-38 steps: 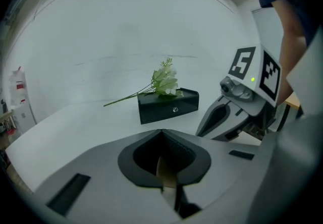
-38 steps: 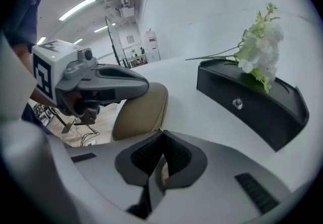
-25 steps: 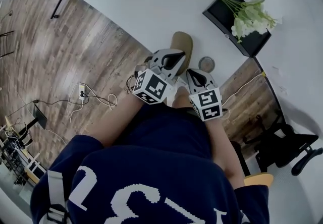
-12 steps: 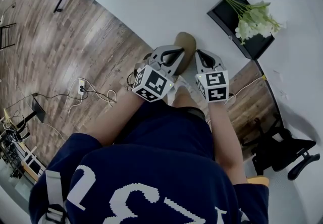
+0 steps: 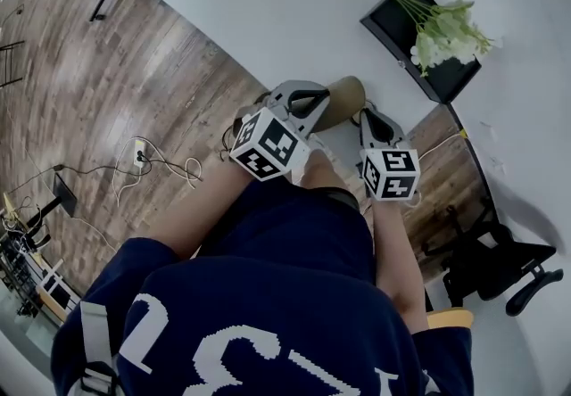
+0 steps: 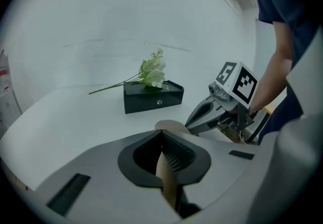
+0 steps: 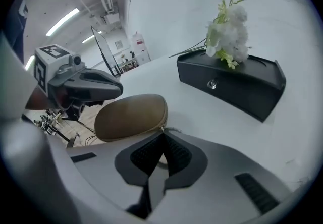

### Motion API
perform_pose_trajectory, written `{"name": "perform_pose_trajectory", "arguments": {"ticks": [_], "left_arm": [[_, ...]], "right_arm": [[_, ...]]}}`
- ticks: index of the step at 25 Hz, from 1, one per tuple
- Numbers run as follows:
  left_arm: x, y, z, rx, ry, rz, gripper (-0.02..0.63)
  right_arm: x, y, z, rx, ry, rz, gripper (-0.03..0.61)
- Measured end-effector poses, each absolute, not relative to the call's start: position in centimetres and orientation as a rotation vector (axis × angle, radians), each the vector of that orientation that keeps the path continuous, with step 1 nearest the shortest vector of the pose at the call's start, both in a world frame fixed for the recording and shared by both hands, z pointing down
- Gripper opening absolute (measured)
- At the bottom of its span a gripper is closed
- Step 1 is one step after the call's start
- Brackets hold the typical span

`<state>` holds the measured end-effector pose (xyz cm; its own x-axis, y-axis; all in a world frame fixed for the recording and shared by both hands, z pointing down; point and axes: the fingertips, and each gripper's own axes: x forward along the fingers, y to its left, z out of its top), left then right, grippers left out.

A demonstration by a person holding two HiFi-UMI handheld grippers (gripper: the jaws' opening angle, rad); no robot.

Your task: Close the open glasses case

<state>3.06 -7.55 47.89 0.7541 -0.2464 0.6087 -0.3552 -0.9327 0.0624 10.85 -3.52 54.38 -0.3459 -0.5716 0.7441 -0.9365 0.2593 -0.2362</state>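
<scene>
At the tabletop's (image 5: pixel 268 2) near edge sat the tan glasses case (image 5: pixel 346 100). Left tongs (image 5: pixel 314 102) clamped its rim. Right tongs (image 5: pixel 370 113) were clenched on its zip pull (image 7: pixel 170 129).

My left gripper (image 5: pixel 323 102): grey shell, black ribbed pads (image 6: pixel 176 155), cube (image 5: pixel 265 146) in black-and-white square markers. My right gripper (image 5: pixel 364 111): same grey, same black-and-white marker pattern on its cube. Glasses case (image 5: pixel 346 98): plain tan-brown. Table (image 5: pixel 268 2): white, no pattern. Box (image 5: pixel 419 46): black, with silvery knob (image 7: pixel 212 84) on front. Flowers (image 5: pixel 446 28): white blooms, green stems. Floor (image 5: pixel 107 91): brown wood-grain planks. My top (image 5: pixel 268 296): navy, large white print. Chair (image 5: pixel 500 265): black.
</scene>
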Motion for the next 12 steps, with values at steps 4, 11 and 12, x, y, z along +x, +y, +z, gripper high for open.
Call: {"name": "perform_pose_trajectory", "arguments": {"ticks": [4,11,12], "left_arm": [[3.8,-5.8,48.5,2.763,-0.464,0.953,0.012],[3.6,-6.3,48.8,2.774,-0.517,0.872,0.012],[3.7,-6.3,48.8,2.775,-0.507,0.87,0.012]], "right_arm": [[10.2,-1.1,54.1,1.342,-2.02,0.967,0.023],[11.2,-2.8,54.2,1.245,-2.023,0.749,0.023],[11.3,-3.2,54.2,1.22,-2.028,0.719,0.023]]}}
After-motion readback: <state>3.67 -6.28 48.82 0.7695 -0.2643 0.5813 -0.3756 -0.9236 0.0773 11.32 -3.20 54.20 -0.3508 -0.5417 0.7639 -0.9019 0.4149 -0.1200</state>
